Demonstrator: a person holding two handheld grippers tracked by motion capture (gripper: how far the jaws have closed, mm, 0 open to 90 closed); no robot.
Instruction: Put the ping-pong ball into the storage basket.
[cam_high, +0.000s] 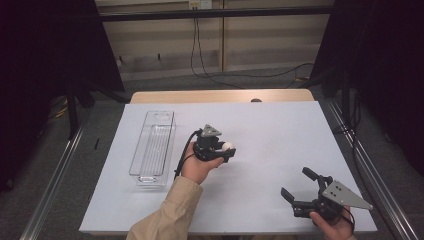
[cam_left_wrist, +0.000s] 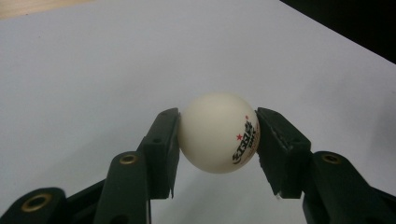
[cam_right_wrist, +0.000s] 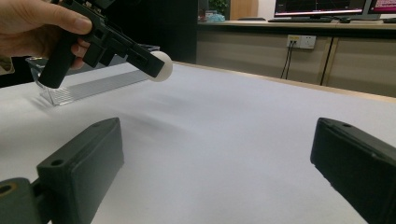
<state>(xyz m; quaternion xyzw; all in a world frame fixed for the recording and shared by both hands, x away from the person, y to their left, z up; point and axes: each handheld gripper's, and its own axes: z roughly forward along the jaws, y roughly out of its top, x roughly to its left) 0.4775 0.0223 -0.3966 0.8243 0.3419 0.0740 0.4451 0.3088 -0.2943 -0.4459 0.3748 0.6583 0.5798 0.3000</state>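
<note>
Now, left tool (cam_high: 226, 148) raised off the bench (cam_high: 270, 130), tilted downward, clamped on a ping-pong ball (cam_left_wrist: 218, 132); right tool (cam_high: 300, 185) low, level, jaws wide apart.

The right gripper (cam_right_wrist: 219, 163) has its jaws wide apart above the white surface (cam_right_wrist: 243, 121). Beyond, the left gripper (cam_right_wrist: 156, 65) clamps a white ball (cam_right_wrist: 163, 66), beside a clear tray (cam_right_wrist: 88, 86).
</note>
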